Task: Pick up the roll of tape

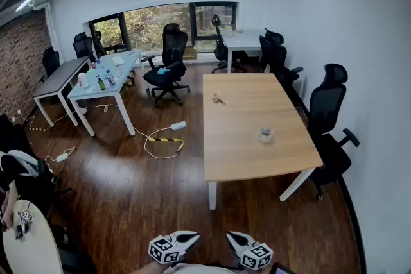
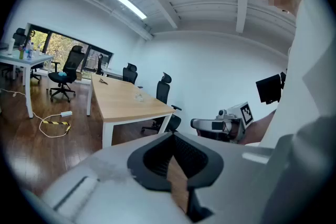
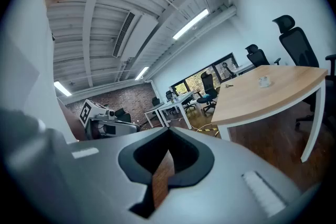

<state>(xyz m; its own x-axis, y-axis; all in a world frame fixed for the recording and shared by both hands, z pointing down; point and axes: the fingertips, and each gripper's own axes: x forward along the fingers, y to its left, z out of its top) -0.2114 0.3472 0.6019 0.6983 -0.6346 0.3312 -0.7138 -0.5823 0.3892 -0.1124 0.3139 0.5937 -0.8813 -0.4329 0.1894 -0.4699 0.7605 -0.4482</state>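
Saw the small translucent ring-shaped roll of tape (image 1: 265, 134) lying flat on the pale rectangular wooden table (image 1: 250, 93), well ahead of the right gripper (image 1: 235, 238). Found the left gripper (image 1: 190, 237) and right gripper with jaws together, empty. Judged the roll light, stiff, slightly slick; best pinched across its wall.

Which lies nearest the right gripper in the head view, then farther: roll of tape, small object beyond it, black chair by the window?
1. roll of tape, on the table, right side.
2. small object, table's far end.
3. black chair, by the window.
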